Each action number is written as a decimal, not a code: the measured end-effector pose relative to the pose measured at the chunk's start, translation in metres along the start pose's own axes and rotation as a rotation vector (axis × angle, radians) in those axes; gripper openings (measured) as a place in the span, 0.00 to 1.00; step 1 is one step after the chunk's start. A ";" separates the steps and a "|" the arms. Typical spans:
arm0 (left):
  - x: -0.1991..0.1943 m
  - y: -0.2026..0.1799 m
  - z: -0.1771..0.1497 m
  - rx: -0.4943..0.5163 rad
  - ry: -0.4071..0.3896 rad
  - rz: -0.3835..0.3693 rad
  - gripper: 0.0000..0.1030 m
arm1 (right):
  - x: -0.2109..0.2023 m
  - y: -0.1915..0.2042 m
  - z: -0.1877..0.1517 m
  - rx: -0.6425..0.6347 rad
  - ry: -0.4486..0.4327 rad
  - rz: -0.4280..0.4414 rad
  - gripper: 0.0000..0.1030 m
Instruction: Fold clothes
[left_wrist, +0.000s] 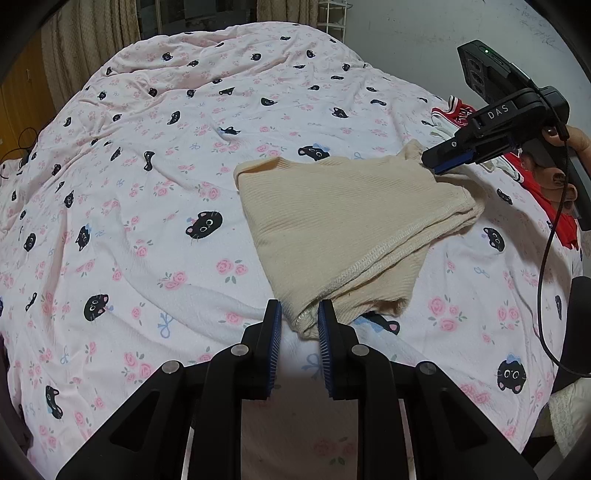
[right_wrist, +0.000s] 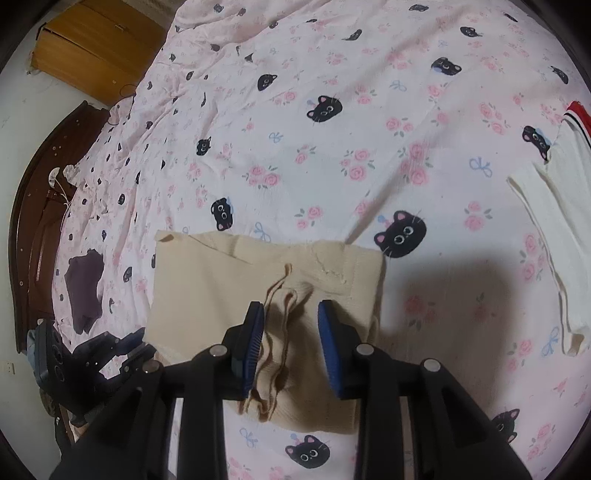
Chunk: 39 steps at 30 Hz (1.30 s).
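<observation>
A beige ribbed garment lies folded on the pink cat-print bedsheet. My left gripper is shut on its bunched near corner, and the cloth fills the gap between the blue pads. In the right wrist view the beige garment lies under my right gripper. That gripper is open, with loose folds of cloth between its fingers and a gap on each side. From the left wrist view the right gripper sits at the garment's far right corner, held by a hand. The left gripper shows at the lower left.
A red and white garment lies behind the right gripper, and its white part shows at the right edge. A dark purple garment lies near the brown headboard. A wooden cabinet stands beyond the bed.
</observation>
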<state>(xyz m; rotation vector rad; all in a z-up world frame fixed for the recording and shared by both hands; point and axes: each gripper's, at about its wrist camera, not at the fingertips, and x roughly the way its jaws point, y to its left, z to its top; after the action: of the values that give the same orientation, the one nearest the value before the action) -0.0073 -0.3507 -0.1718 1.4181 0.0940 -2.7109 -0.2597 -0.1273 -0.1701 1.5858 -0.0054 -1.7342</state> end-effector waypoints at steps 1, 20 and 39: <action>0.000 0.000 0.000 0.000 0.000 0.001 0.17 | 0.001 0.001 -0.001 -0.003 0.005 0.004 0.27; 0.000 -0.001 -0.001 0.005 0.004 0.002 0.19 | -0.007 0.027 0.008 -0.079 -0.027 0.026 0.03; 0.001 -0.004 -0.002 0.009 0.012 0.002 0.19 | -0.012 0.007 0.014 -0.088 -0.114 -0.122 0.07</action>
<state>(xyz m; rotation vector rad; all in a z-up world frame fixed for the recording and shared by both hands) -0.0073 -0.3471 -0.1738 1.4362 0.0814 -2.7051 -0.2692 -0.1326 -0.1532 1.4486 0.1126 -1.8907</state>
